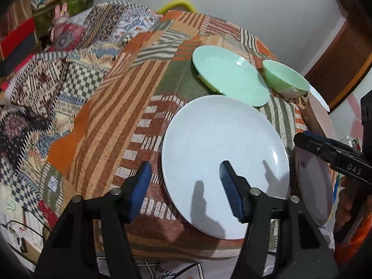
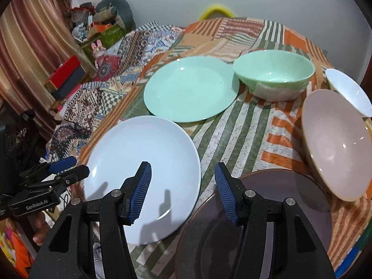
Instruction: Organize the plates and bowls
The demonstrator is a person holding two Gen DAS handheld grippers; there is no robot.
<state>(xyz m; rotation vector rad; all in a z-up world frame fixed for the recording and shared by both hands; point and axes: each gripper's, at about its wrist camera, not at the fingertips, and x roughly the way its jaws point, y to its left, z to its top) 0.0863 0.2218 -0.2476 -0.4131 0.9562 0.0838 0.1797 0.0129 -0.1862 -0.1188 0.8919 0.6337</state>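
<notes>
A pale blue plate [image 1: 223, 162] [image 2: 144, 172] lies flat near the table's front edge. Behind it lies a mint green plate [image 1: 230, 81] [image 2: 190, 88] with a mint green bowl [image 1: 284, 79] [image 2: 274, 74] to its right. A pink bowl [image 2: 337, 144] stands tilted at the right, a white bowl [image 2: 348, 90] behind it. A dark grey plate [image 2: 255, 220] [image 1: 313, 181] lies front right. My left gripper [image 1: 184, 186] is open and empty over the blue plate's left rim. My right gripper [image 2: 182, 190] is open and empty above the gap between the blue and grey plates.
The round table carries a patchwork cloth [image 2: 251, 125] [image 1: 121, 107]. A bed with patterned blankets [image 1: 46, 88] [image 2: 111, 69] adjoins it on the left. Boxes and toys [image 2: 93, 30] are piled at the back left by a curtain [image 2: 28, 53].
</notes>
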